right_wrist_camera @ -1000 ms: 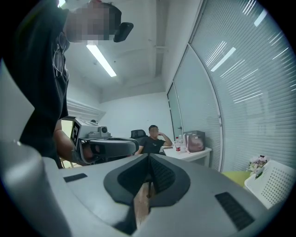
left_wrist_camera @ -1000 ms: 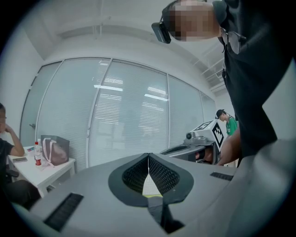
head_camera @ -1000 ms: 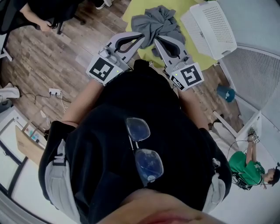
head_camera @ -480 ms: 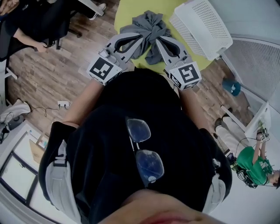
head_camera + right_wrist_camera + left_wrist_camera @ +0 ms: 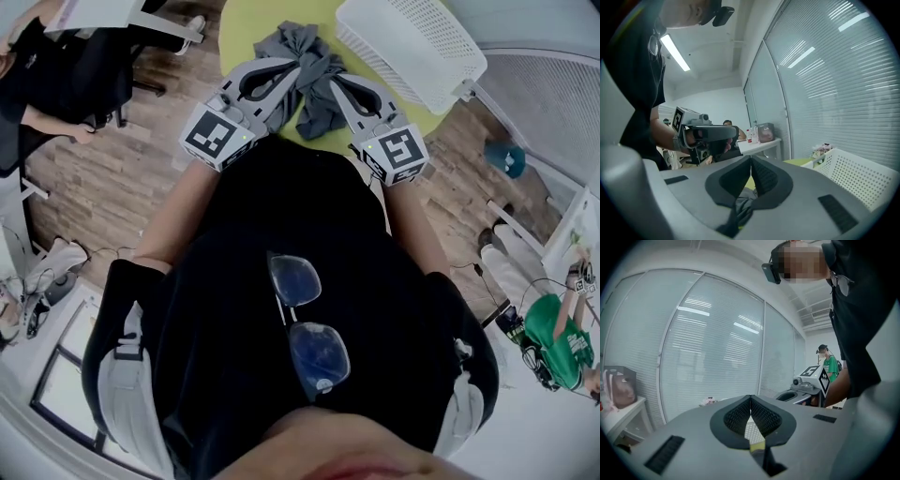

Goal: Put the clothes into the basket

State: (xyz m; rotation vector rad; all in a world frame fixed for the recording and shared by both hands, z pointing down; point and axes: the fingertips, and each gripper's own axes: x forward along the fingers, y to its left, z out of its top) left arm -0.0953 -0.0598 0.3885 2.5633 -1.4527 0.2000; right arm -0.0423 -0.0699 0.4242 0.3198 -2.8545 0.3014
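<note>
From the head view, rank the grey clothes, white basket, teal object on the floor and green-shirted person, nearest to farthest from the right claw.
From the right claw:
1. Grey clothes, at its tip on the yellow table.
2. White basket, to its right on the same table.
3. Teal object, on the floor further right.
4. Green-shirted person, far lower right.
</note>
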